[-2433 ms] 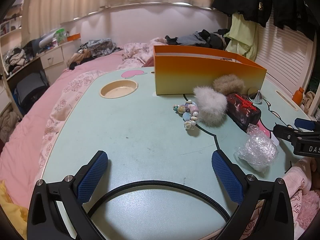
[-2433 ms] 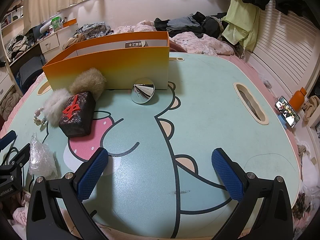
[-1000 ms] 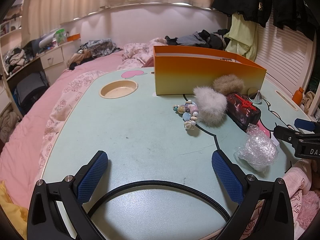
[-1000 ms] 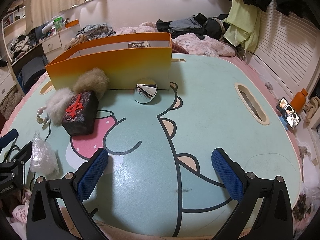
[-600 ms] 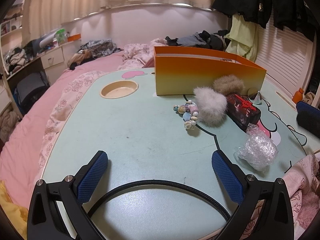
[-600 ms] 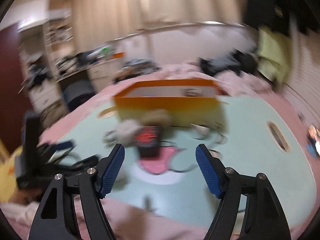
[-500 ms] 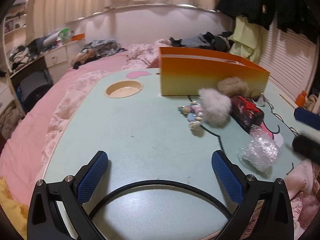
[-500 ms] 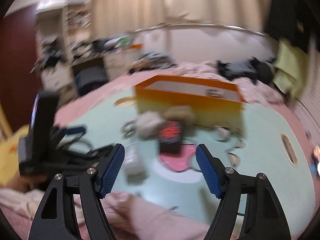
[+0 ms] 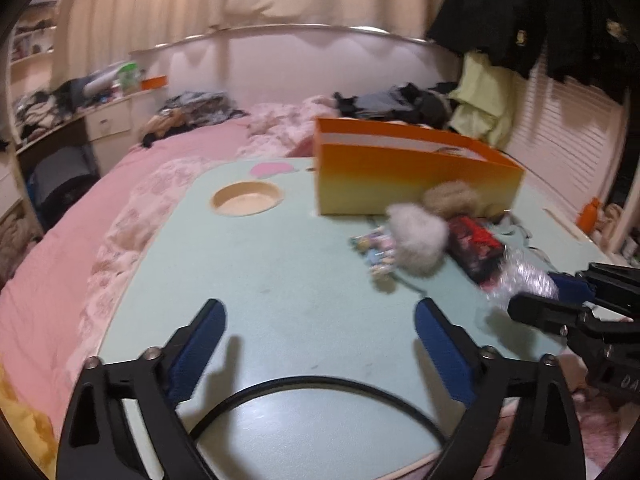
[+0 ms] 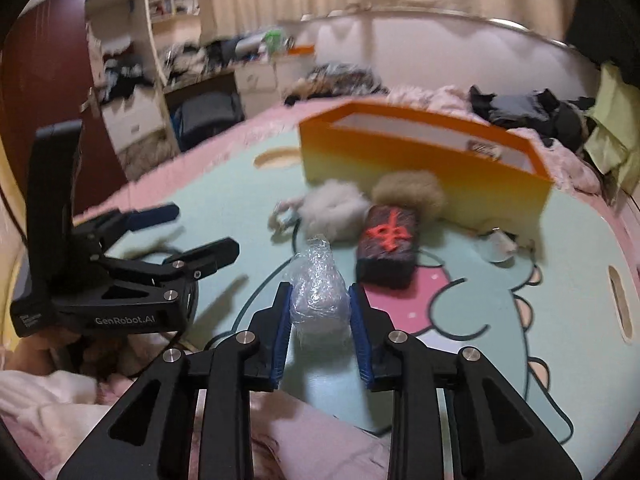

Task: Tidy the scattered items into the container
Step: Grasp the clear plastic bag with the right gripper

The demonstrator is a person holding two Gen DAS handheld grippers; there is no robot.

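1. The right gripper (image 10: pixel 318 334) has just been closing its jaws, and the blue pads now stand narrow on both sides of a crumpled clear plastic bag (image 10: pixel 318 298). The pads touch its two sides; if they press it hard I cannot tell.
2. The left gripper (image 9: pixel 320 350) has jaws still wide, though they have just narrowed a little. Nothing is between them, only bare table (image 9: pixel 260 264) and a black cable (image 9: pixel 320 386) lying under them.
3. In front of the left jaws the table is free up to a round cup hole (image 9: pixel 247 199) far ahead on the left side. The near table edge is just behind the jaws.
4. Right of the left jaws the right gripper reaches in, with the bag at its tips.
5. Ahead of the right jaws lies a black block with a red sign (image 10: pixel 388 246), just beyond the bag. Behind it are a white fluffy ball (image 10: pixel 334 214) and a brown fluffy ball (image 10: pixel 408 192), touching each other, and a string of beads (image 9: pixel 376 250) beside the white ball.
6. The orange box (image 10: pixel 420 170), open on top, stands further ahead, right behind the fluffy balls.
7. The table is light green with a cartoon drawing, and it stands over a pink bed (image 9: pixel 80 216). Curtains, shelves and hanging clothes are around the room.
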